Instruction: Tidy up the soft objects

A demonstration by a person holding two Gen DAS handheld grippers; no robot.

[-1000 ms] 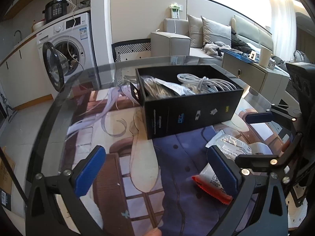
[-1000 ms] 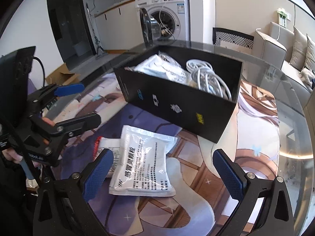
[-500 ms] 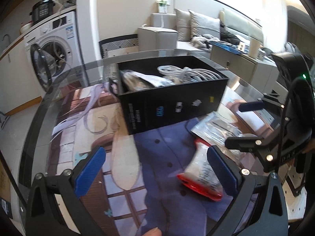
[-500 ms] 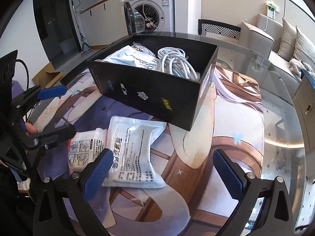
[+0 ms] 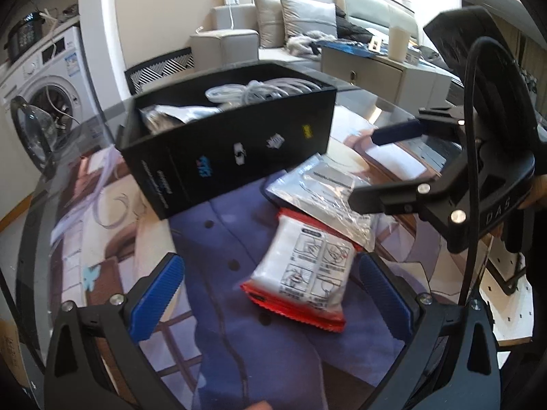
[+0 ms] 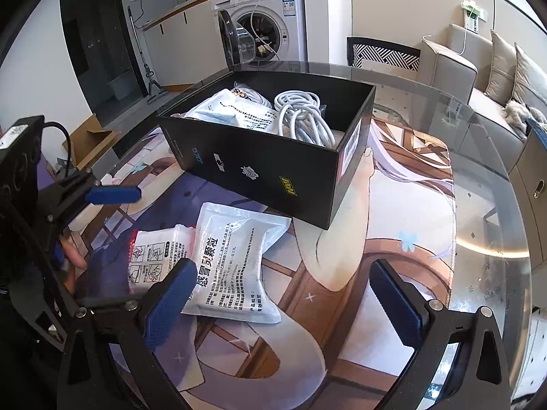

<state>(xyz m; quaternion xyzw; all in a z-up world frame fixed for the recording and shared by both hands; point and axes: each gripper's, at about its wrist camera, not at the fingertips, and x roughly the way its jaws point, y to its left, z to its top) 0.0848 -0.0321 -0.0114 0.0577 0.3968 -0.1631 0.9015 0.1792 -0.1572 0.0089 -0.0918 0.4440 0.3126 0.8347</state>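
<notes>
Left gripper (image 5: 270, 290): we found its jaws spread wide and holding nothing; the blue pads stood one on each side of the red-edged packet, neither touching it.
Right gripper (image 6: 283, 297): we found it equally wide open and empty, hovering over the mat with its left pad above the near edge of the white pouch.
Red-edged packet (image 5: 302, 270): it lay flat on the printed mat (image 5: 218, 239), in front of the black box and just ahead of the left gripper's opening. Its far end was tucked under the white pouch.
White pouch (image 6: 236, 259): it lay flat beside the red-edged packet and overlapped it, one corner reaching almost to the black box wall.
Black box (image 6: 273, 167): it stood open-topped behind both packets, already holding a coiled white cable (image 6: 304, 119) and another white pouch.
Governing relation: we judged the red-edged packet to lie dead ahead of the left gripper and nearly centred between its pads, its long axis running roughly away from the tool with a slight tilt to the right, so the pads faced its long sides.
Nearer tool: we judged the left gripper nearer the red-edged packet, and the right gripper nearer the white pouch.
Caution noted: the overlap meant lifting the packet could drag the pouch.
</notes>
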